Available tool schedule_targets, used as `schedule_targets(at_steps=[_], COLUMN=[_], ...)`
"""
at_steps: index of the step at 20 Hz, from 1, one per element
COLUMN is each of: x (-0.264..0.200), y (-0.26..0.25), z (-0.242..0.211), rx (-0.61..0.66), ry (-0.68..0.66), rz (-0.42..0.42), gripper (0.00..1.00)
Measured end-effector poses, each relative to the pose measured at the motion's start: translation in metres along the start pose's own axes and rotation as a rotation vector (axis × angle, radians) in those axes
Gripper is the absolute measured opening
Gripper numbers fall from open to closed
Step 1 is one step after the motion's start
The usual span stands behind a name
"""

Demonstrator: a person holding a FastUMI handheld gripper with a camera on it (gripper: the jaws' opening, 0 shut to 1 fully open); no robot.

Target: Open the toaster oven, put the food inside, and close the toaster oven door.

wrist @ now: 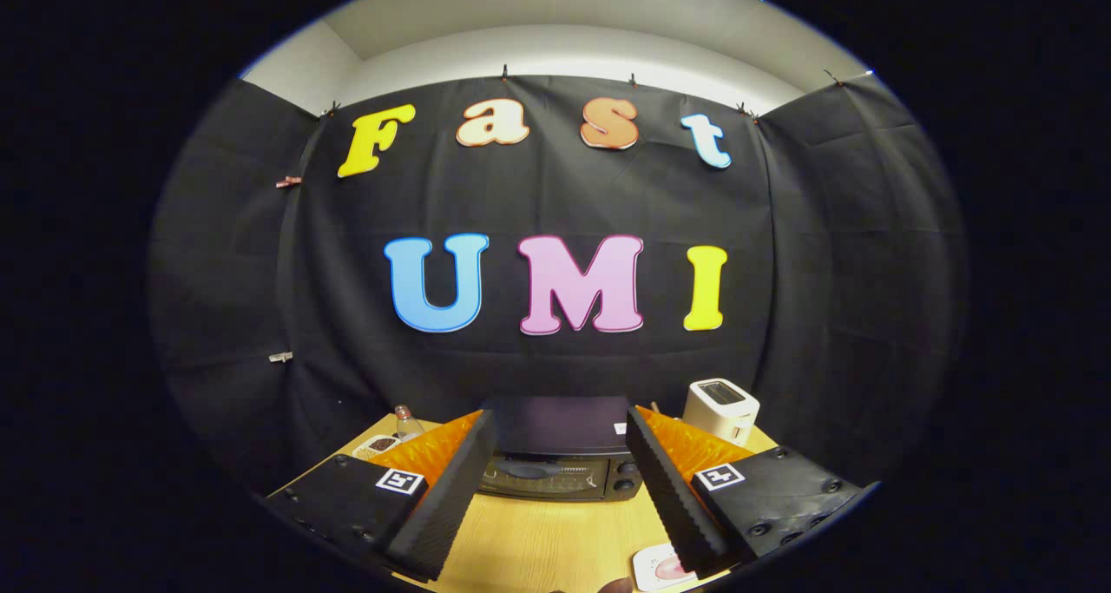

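Observation:
A dark toaster oven (560, 454) stands on the wooden table, beyond my fingers and framed between them; its door looks closed, with knobs on its right side. My gripper (555, 489) is open, held above the table, with nothing between its fingers. A small white plate (657, 567) holding a pinkish piece of food lies on the table close by, partly hidden under my right finger (673, 489). The food itself is mostly covered.
A white pop-up toaster (720, 409) stands behind and to the right of the oven. A small bottle (406, 421) and a white dish (378, 444) sit at the back left. The wooden table (547, 541) stretches between the fingers up to the oven.

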State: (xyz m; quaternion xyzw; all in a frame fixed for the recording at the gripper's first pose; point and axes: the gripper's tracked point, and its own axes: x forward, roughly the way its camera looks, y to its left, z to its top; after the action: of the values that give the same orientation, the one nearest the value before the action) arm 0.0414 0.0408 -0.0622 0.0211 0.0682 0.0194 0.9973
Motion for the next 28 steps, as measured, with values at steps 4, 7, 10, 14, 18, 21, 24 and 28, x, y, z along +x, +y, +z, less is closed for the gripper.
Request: schedule_targets(at_steps=[4, 7, 10, 14, 18, 21, 24, 28], x=[0.057, 0.1, 0.137, 0.179, 0.199, 0.207, 0.199, 0.163], y=[0.024, 0.032, 0.04, 0.045, 0.046, 0.046, 0.046, 0.047], z=[-0.054, -0.099, -0.136, -0.179, -0.204, -0.208, -0.211, -0.223], rx=[0.012, -0.016, 0.013, 0.067, 0.084, 0.017, 0.022, 0.011], ry=[0.121, 0.205, 0.273, 0.373, 0.439, 0.446, 0.446, 0.447], rz=[0.028, 0.029, 0.015, -0.017, -0.049, -0.061, -0.073, -0.063], gripper=[0.98, 0.98, 0.98, 0.98, 0.99, 0.98, 0.99, 0.99])
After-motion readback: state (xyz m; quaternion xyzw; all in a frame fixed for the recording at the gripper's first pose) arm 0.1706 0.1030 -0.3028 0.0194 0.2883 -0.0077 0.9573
